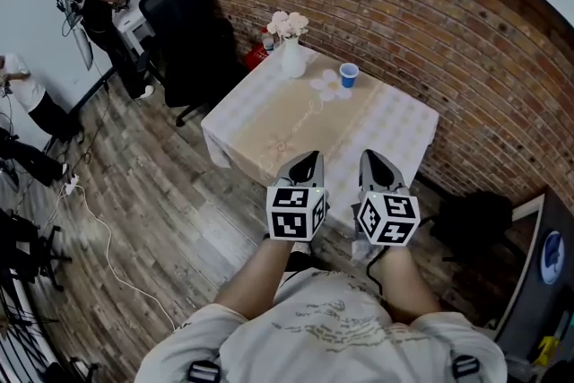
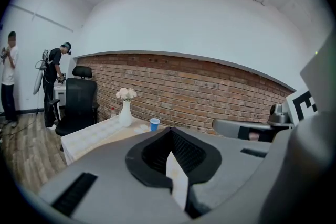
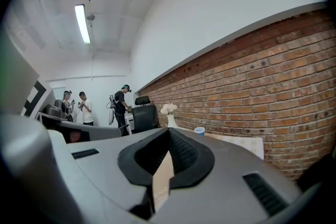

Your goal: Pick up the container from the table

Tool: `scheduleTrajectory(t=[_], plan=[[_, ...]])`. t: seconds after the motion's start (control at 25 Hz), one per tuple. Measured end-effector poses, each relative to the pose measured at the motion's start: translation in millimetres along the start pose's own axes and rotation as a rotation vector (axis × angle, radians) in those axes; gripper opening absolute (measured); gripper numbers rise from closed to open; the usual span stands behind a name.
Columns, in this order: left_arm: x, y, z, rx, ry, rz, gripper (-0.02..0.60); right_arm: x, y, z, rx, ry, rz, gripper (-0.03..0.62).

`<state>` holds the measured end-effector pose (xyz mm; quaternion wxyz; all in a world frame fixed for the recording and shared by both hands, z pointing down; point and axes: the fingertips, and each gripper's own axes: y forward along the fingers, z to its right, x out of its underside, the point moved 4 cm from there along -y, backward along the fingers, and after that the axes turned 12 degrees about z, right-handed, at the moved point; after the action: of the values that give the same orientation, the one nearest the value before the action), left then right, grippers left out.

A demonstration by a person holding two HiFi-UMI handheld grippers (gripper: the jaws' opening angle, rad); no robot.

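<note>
Head view, lower centre: left gripper (image 1: 309, 164) and right gripper (image 1: 377, 166) side by side over the near edge of the table (image 1: 395, 126). Both point toward the far side. Jaws of each are closed together, nothing between them.

Surface: square table, pale checked cloth with a beige middle panel. Floor (image 1: 152, 202) is wood plank. Brick wall (image 1: 430, 13) runs behind the table and along the right of frame.

Count: 2 grippers, 1 table, 1 blue cup (image 1: 349, 74), 1 white vase (image 1: 292, 58) with pale flowers, 1 black office chair (image 1: 184, 22) at upper left. Right gripper view shows 3 people (image 3: 83, 108) standing at far left.

Blue cup stands upright on the far part of the table, upper centre of frame, just right of the vase. It is well apart from both grippers, ahead of them and untouched
</note>
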<state>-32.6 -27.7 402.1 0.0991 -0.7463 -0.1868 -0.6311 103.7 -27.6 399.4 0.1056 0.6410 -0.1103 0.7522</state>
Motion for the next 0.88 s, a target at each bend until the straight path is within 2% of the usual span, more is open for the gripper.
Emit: scheduleTrajectory(t=[0.32, 0.64, 0.88], plan=[[-12.2, 71.3, -51.5, 0.045, -0.009, -0.024, 0.003, 2.7, 82.0, 7.0, 0.044, -0.011, -0.008, 0.002], [-40.0, 133.3, -78.7, 0.118, -0.007, -0.057, 0.002, -14.9, 140.1, 18.8, 0.122, -0.009, -0.004, 0.002], [-28.0, 165.8, -89.0, 0.136, -0.03, -0.106, 0.003, 0.2, 165.4, 37.6, 0.144, -0.011, -0.037, 0.002]])
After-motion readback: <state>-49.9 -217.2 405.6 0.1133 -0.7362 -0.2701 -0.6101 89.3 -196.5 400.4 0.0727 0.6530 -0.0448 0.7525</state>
